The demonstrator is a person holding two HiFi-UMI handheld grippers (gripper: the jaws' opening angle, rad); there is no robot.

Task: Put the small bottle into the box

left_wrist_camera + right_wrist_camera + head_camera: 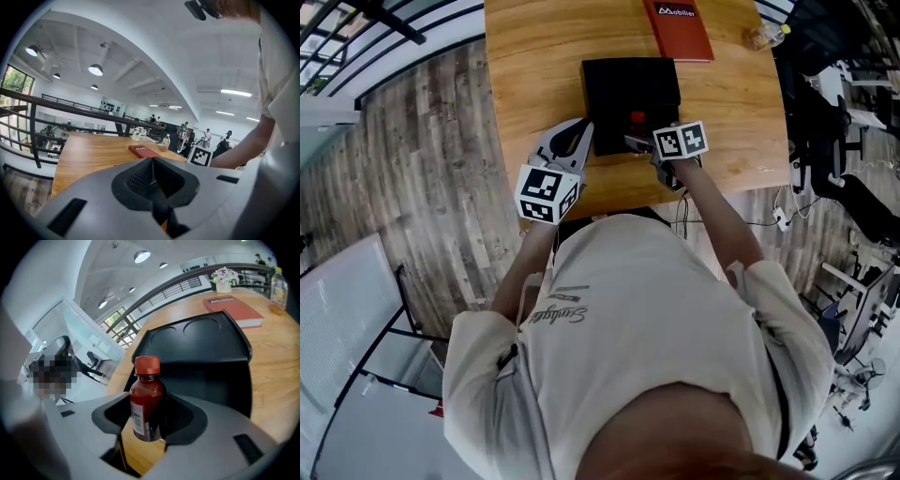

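My right gripper [147, 416] is shut on a small bottle [146, 399] of red liquid with a red cap, gripped low on its body. In the head view its cap [637, 118] shows at the near edge of the black box [630, 92]. The right gripper [637, 141] tilts downward just in front of that box. In the right gripper view the box [211, 376] lies open directly beyond the bottle, with wood below. My left gripper [579, 128] hovers at the box's near-left corner; its jaws [152, 173] are shut and hold nothing.
Everything sits on a wooden table [534, 66]. A red book [677, 28] lies beyond the box, and a clear plastic bottle [766, 36] stands at the far right edge. A small flower vase [223, 280] stands at the far end. A railing runs past the table.
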